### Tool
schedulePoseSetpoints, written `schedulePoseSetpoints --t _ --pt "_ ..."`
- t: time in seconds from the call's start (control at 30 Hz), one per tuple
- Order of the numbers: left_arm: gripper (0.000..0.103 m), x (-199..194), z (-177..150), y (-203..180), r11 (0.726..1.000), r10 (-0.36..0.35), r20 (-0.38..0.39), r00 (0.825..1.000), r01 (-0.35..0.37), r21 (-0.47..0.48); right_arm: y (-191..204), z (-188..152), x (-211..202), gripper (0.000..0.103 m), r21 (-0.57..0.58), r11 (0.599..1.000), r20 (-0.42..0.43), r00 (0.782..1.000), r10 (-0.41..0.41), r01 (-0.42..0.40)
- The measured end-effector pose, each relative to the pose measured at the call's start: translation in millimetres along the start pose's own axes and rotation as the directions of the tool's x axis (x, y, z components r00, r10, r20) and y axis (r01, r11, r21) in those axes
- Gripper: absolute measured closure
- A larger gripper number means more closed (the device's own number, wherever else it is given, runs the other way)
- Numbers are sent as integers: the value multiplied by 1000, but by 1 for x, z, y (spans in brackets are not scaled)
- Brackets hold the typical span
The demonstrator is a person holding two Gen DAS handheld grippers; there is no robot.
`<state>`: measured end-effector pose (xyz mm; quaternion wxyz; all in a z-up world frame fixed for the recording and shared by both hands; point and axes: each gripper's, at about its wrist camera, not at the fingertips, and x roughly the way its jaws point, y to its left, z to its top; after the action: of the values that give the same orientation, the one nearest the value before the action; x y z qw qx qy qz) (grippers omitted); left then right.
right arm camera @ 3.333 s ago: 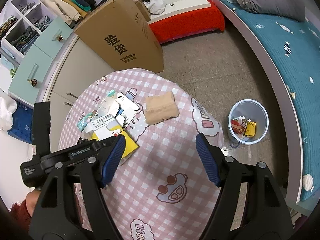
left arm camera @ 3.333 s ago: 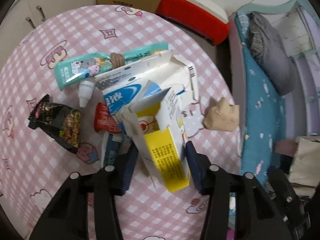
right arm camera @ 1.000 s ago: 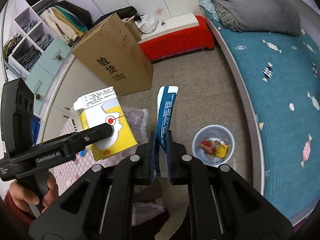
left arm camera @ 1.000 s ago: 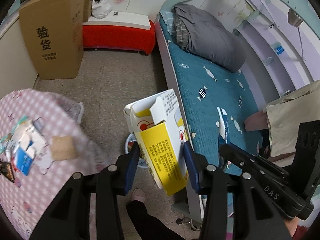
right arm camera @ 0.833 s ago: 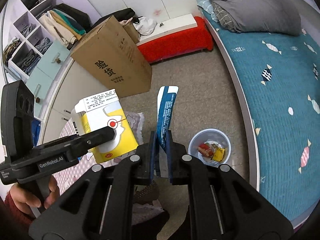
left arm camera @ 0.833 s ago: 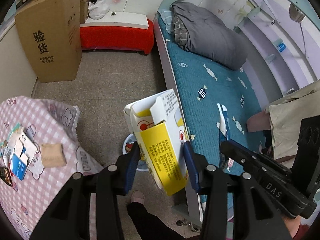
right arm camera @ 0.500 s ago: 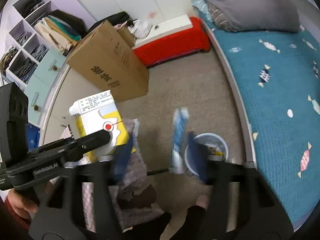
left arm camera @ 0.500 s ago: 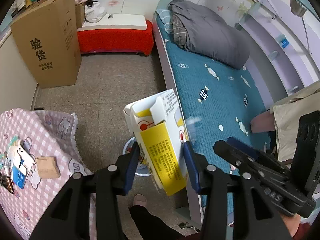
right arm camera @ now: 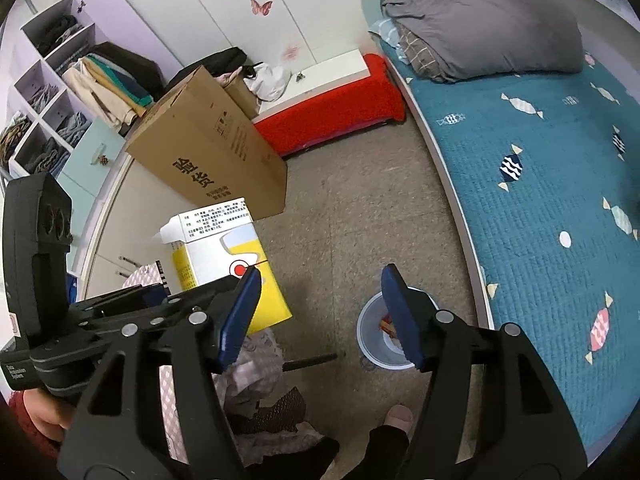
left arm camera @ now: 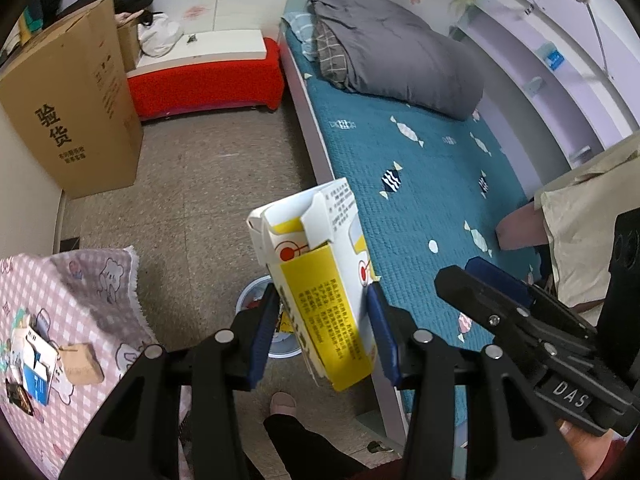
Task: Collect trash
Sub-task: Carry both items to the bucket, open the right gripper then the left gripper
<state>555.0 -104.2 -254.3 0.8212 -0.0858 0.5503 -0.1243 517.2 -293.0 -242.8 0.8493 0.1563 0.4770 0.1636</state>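
Note:
My left gripper (left arm camera: 324,328) is shut on a yellow and white carton (left arm camera: 320,280) with its top flaps torn open. It holds the carton in the air, right over a white trash bin (left arm camera: 256,296) on the floor, which the carton mostly hides. In the right wrist view the same carton (right arm camera: 224,256) hangs left of the bin (right arm camera: 370,332), which holds red and yellow scraps. My right gripper (right arm camera: 320,316) stands open above the bin's left side with nothing between its blue pads. In the left wrist view the right gripper (left arm camera: 460,274) sits over the bed's edge.
A teal bed (left arm camera: 420,168) with a grey blanket runs along the right. A tall cardboard box (left arm camera: 76,120) and a red bench (left arm camera: 200,76) stand at the back. The pink checked table (left arm camera: 60,400) at the left carries several more pieces of trash. A person's foot (left arm camera: 282,402) is near the bin.
The right gripper opened and let go of a blue wrapper, which fell toward the bin and is now out of sight. The left gripper carried the carton further from the table, over the bin.

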Motion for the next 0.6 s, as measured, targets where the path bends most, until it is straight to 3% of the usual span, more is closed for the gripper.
schedulePoseSetpoints --t 0.6 --pt "53 21 13 -23 999 8 -55 998 -5 45 -25 5 -15 39 74 997 45 999 -21 18"
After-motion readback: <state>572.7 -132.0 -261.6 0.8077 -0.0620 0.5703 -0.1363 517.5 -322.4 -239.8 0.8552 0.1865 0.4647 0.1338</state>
